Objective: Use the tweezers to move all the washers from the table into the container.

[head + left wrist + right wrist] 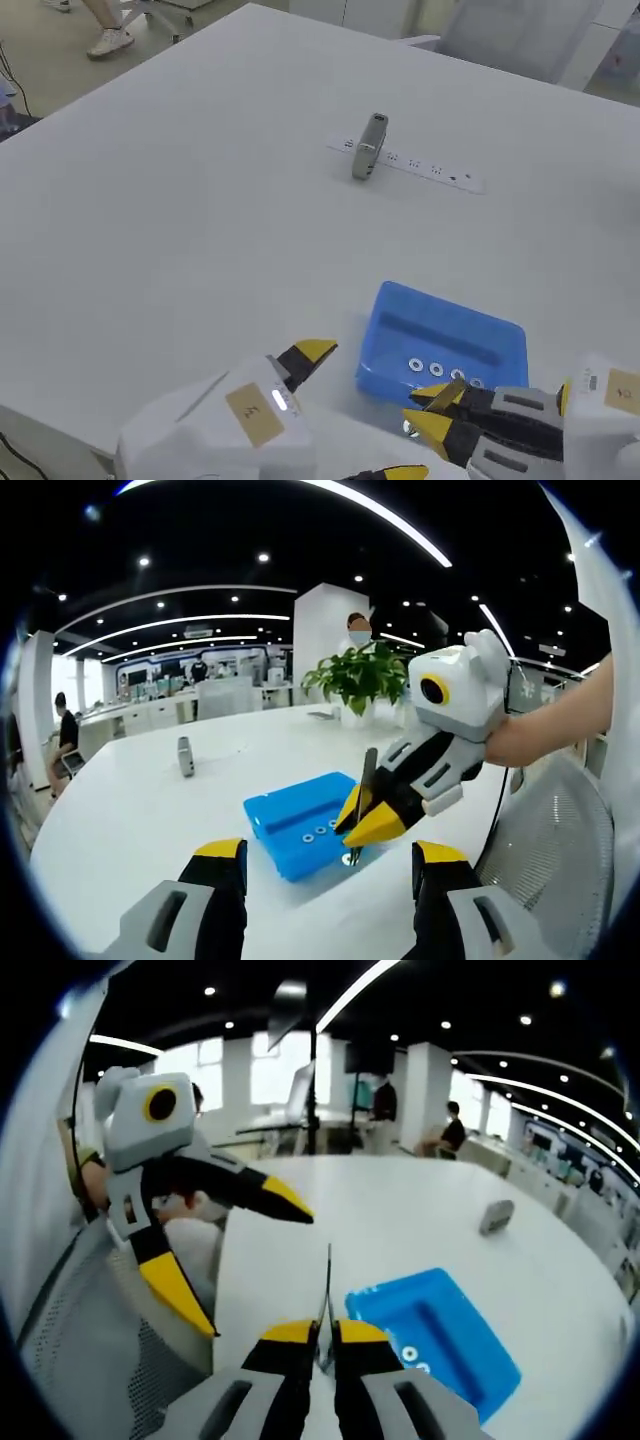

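R tool (325, 1332) clamping tweezers (369, 770), upright, tips down, by container (440, 330)

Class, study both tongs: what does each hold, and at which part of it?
The right tongs pinch the tweezers around mid-length; the left tongs are open, holding nothing.

A flat white power strip (425, 167) lies at twelve o'clock on the broad white tabletop (180, 220), a grey oblong block (369, 147) standing on its nine o'clock end, with a leafy green potted plant (360, 677) beyond.

Left gripper (330, 852) spread wide, right gripper (325, 1333) clamped
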Tool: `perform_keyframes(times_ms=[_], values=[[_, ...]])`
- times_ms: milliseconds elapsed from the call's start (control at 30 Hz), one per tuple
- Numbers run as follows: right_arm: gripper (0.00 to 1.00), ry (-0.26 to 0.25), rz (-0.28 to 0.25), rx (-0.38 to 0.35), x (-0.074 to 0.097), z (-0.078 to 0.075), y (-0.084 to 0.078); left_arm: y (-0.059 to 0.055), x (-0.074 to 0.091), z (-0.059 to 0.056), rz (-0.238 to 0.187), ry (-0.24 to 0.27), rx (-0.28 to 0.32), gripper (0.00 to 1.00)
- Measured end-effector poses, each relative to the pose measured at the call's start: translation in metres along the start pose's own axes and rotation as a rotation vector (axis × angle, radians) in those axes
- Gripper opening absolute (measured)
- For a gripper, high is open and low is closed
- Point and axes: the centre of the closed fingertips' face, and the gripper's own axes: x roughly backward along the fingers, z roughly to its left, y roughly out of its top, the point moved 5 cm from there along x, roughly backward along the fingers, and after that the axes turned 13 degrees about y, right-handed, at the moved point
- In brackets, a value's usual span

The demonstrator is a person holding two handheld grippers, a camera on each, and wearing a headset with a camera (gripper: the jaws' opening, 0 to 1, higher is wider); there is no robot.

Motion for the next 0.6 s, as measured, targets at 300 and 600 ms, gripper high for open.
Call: perform_keyframes(times_ms=[300, 600], values=[[0.03, -0.034, -0.126, -0.064, 0.004, -0.019, 0.022, 0.0, 0.0, 0.0, 0.002, -0.001, 0.003, 0.67], [0.03, -0.094, -0.179, -0.169, 0.005, -0.045, 0.022, -0.001, 0.0, 0.0, 0.004, -0.002, 0.004, 0.66]])
